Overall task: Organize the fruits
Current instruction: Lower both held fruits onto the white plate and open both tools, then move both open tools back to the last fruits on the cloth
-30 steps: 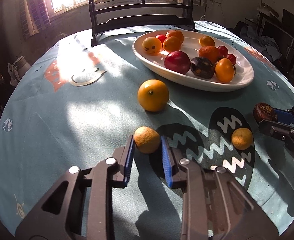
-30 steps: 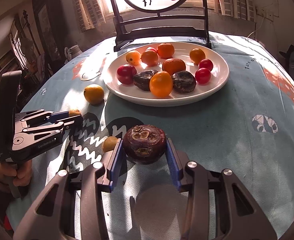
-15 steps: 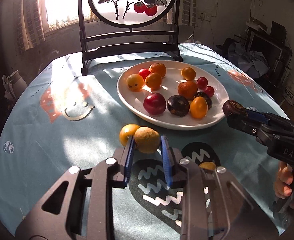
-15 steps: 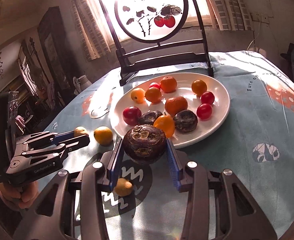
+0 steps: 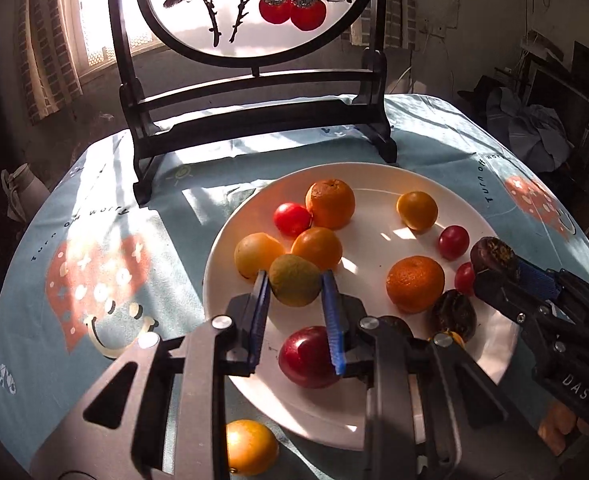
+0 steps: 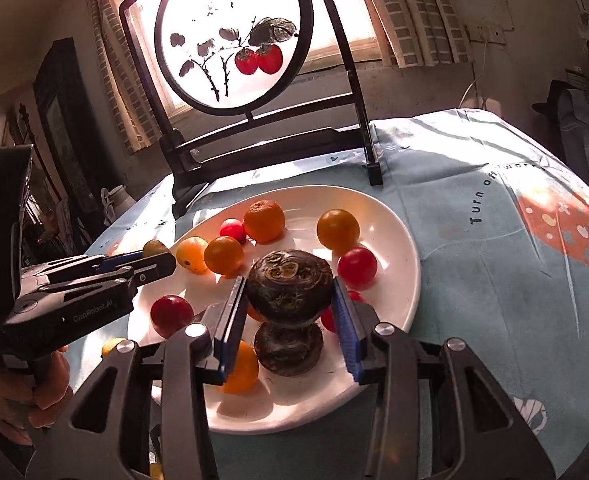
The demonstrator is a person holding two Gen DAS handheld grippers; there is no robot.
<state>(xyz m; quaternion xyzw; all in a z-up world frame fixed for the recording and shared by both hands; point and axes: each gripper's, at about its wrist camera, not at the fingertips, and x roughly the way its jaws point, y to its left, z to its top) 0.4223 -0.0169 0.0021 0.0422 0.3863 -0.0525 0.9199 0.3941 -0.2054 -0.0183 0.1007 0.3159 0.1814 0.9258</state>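
Tablecloth [image 5: 94, 216] in pale blue, printed with orange patches and a smiley face, covers a round table. At the far edge stands a dark wooden screen [image 5: 254, 92] whose round translucent panel shows painted red fruits on a branch, lit from the window behind.

In front of the screen sits a wide white plate [image 5: 374, 408], seen again from the right wrist [image 6: 398, 240]. On it lie several oranges, small red tomatoes, a larger red fruit [image 5: 304, 356] and dark brown wrinkled fruits.

The left gripper [image 5: 295, 286] hangs over the near left part of the plate. Its blue-padded jaws are closed on a small dull yellow-green fruit [image 5: 294, 280], held in the air just in front of two oranges. From the right wrist this gripper [image 6: 156, 258] shows at the left, the person's hand around its handle.

The right gripper [image 6: 290, 296] hangs over the middle of the plate. Its jaws are closed on a dark brown wrinkled fruit [image 6: 289, 288], held directly above a similar dark fruit [image 6: 288, 348] lying on the plate. From the left wrist the same gripper [image 5: 494, 264] reaches in from the right.

A yellow-orange fruit [image 5: 250, 448] rests on the cloth just beside the plate's near rim.
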